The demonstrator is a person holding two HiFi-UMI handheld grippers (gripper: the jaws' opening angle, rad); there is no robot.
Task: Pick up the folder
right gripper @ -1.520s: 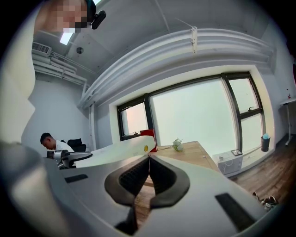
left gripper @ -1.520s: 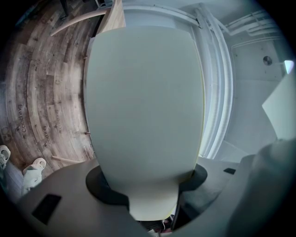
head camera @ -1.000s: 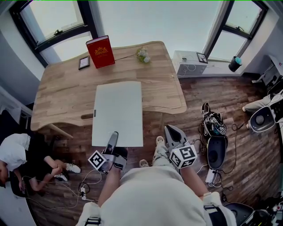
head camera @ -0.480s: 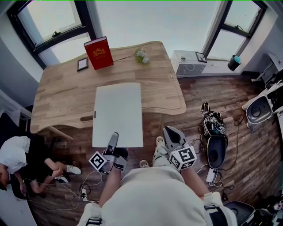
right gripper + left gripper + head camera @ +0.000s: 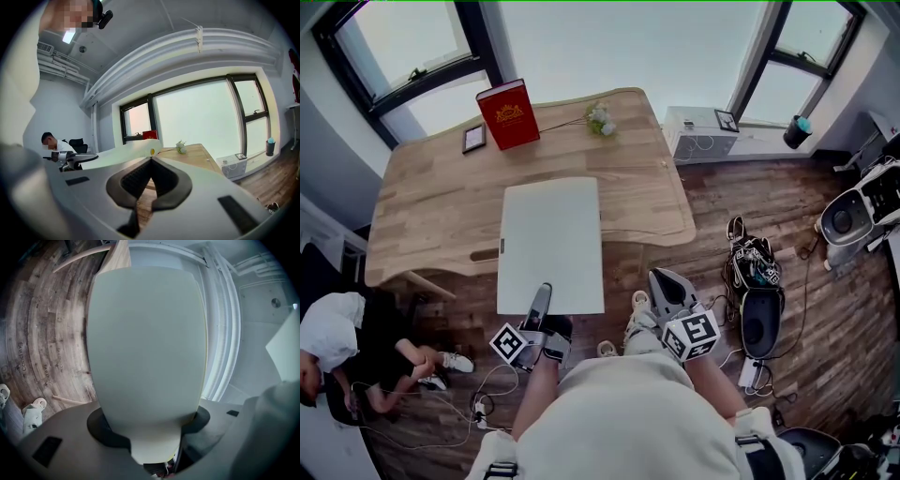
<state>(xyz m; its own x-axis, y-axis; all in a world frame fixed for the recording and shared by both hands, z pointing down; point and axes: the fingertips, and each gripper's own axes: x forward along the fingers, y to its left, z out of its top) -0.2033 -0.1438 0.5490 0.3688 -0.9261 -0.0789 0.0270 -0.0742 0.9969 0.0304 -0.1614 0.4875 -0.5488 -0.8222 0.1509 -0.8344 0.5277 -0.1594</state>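
Head view shows the pale folder [image 5: 550, 239] reaching from the middle of the table [image 5: 431, 197] out past its near edge, where the left gripper [image 5: 541, 294] clamps the overhanging end. Beyond that near edge, the right gripper [image 5: 662, 278] is closed on nothing. A red book [image 5: 508, 113] stands at the far edge.

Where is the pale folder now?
Head view, centre: the pale grey flat folder juts past the wooden table's near edge, its near end gripped by the left gripper.
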